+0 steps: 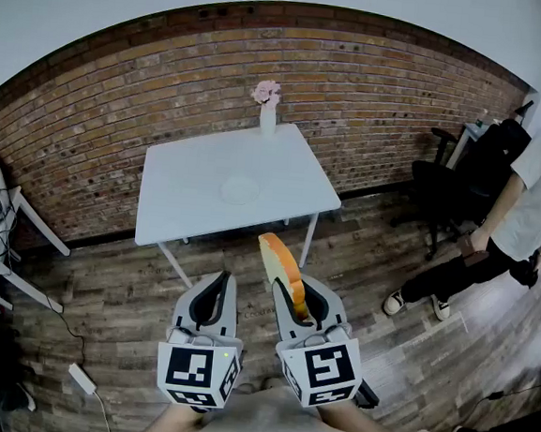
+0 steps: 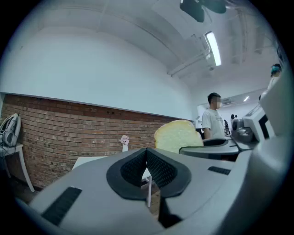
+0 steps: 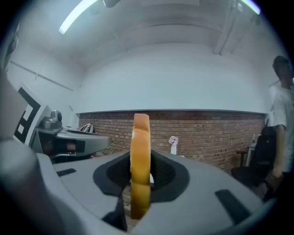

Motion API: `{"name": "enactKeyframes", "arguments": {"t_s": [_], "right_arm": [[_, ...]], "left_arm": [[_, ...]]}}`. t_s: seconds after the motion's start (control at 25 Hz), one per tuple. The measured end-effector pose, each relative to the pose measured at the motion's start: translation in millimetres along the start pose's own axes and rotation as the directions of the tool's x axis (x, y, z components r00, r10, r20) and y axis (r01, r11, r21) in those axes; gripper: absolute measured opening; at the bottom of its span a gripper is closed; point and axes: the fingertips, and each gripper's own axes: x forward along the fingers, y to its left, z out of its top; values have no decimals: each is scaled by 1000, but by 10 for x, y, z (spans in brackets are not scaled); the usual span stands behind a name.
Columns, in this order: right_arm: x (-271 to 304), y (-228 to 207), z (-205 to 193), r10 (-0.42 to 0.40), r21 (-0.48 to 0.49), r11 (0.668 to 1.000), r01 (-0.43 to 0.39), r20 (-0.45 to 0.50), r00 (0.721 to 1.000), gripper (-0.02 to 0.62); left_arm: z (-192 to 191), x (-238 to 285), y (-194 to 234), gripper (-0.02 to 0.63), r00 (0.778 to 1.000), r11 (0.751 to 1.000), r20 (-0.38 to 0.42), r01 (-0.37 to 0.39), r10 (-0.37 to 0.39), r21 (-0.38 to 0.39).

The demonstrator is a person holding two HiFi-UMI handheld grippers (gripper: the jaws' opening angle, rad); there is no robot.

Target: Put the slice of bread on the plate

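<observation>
Bread held on edge, well short of the table (image 1: 182, 207).
The right gripper (image 1: 291, 299) pinches the bread (image 1: 278, 266) upright by its lower part, well apart from the plate (image 1: 240, 191). The left gripper (image 1: 212, 295) is pressed together and empty. The slice looks light, soft and easily crushed, so a gentle grip near the crust seems best.

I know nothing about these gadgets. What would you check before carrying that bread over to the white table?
1. Bread slice clamped upright in the right gripper jaws: ok.
2. Jaws of left gripper shut, empty: ok.
3. Plate on the table bare: ok.
4. Flower vase at the far edge, apart from plate: ok.
5. Bystander off to the right, away from table: ok.
6. Slice held over the plate: not ok; table lies ahead.
</observation>
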Motion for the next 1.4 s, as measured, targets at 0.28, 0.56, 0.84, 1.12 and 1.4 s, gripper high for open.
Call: {"name": "enactKeyframes", "arguments": {"t_s": [0.28,0.56,0.84,1.12,1.4], "right_arm": [[81,-133,-6,-2,9,1000,2,7,1000,94],[159,-326,-94,34,50,998,-34,10,999,95],[268,-469,-207,62,60,996,-62,-6,998,95],[489,-497,-267,87,54,995,-86,-17,996,95],[1003,-637,-279,73,36,997,-72,-26,997,95]], "left_arm": [[14,144,-30,11,1000,1000,5,-5,5,7],[-72,325,-67,11,999,999,-8,-34,34,0],[-159,412,42,11,995,995,-21,-97,97,-14],[-199,531,283,11,989,989,-16,-145,145,-33],[-262,1017,577,11,992,991,-11,-128,128,-46]]}}
